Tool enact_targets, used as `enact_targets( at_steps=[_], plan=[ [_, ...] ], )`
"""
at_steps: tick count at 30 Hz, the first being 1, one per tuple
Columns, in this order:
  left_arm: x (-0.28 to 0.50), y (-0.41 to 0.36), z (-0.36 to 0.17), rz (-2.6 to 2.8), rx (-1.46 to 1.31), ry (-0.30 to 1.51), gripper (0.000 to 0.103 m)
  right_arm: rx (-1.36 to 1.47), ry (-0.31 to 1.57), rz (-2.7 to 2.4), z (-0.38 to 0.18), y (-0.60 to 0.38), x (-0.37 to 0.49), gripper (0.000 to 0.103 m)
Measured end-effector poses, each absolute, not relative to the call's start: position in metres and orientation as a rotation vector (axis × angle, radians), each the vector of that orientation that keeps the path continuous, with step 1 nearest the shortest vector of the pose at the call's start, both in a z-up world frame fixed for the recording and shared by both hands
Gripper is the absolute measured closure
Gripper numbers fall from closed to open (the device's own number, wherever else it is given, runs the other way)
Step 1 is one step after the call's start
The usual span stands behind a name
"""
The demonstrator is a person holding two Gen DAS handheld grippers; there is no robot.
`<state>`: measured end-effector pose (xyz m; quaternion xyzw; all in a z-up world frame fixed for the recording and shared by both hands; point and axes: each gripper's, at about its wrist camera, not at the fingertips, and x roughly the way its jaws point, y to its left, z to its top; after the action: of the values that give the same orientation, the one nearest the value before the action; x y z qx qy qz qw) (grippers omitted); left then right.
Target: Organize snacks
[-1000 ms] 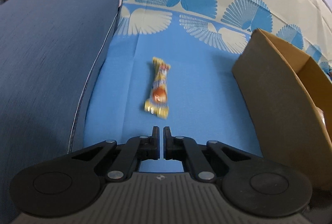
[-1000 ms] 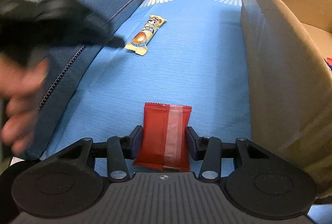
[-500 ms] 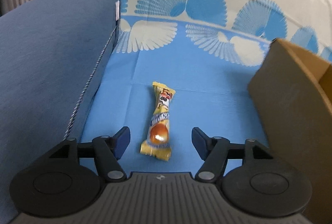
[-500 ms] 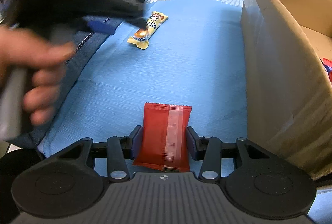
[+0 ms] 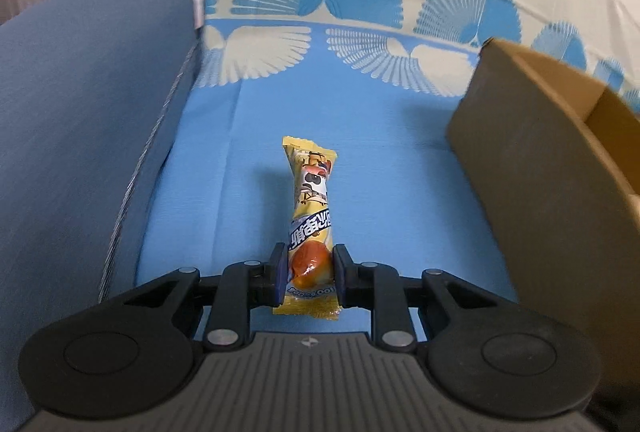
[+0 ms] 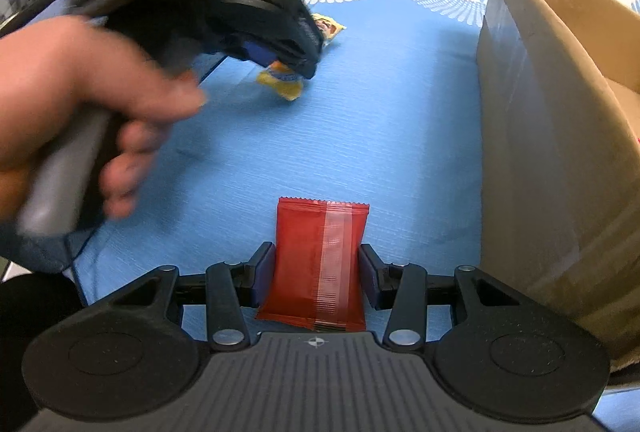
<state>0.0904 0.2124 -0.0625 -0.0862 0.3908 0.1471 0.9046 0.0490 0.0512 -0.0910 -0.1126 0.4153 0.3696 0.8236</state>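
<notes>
- the step in hand, as i judge it, is the pick-up of two snacks at once, one per tong, each bound for the cardboard box point(image 5: 532, 151) that stands open on the right of the blue sofa cover point(image 5: 392, 191)
- the left gripper point(image 5: 308, 274) has its fingers drawn in against the near end of the yellow snack bar point(image 5: 310, 216); the pads touch the wrapper on both sides, over the orange picture, so it looks gripped; the bar lies flat on the cover, pointing away, beside the dark blue armrest point(image 5: 88, 119)
- to do this well, lift straight up before swinging right; the hold is near one end, so the long free end may droop or twist; keep the squeeze steady, not harder, since the wrapper looks puffy and slick
- the right gripper point(image 6: 316, 278) is partly closed round the red packet point(image 6: 316, 264); its fingers sit at both edges, seemingly touching; the packet is flat, glossy, with a paler seam strip down its face, close to the box wall
- clear the box rim before letting go; the wall is tall
</notes>
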Motion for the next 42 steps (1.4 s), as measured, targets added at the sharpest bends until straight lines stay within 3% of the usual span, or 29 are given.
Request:
enact_targets(
  at_steps=[12,26,31,42],
  plan=[
    [-0.040,0.176,-0.060,0.258,-0.381,0.768,0.077,-0.285,0.779,0.797,-0.078,0.040,0.019,0.056],
    [-0.043,0.165,-0.070,0.275,-0.397,0.820,0.077,-0.305,0.821,0.766,-0.089,0.024,0.013,0.055],
    [-0.039,0.172,-0.074,0.272,-0.440,0.840,0.068,-0.311,0.815,0.766,-0.092,0.020,0.011,0.054],
    [-0.035,0.167,-0.078,0.256,-0.429,0.858,0.066,-0.322,0.806,0.773,-0.094,0.021,0.009,0.054]
  ],
)
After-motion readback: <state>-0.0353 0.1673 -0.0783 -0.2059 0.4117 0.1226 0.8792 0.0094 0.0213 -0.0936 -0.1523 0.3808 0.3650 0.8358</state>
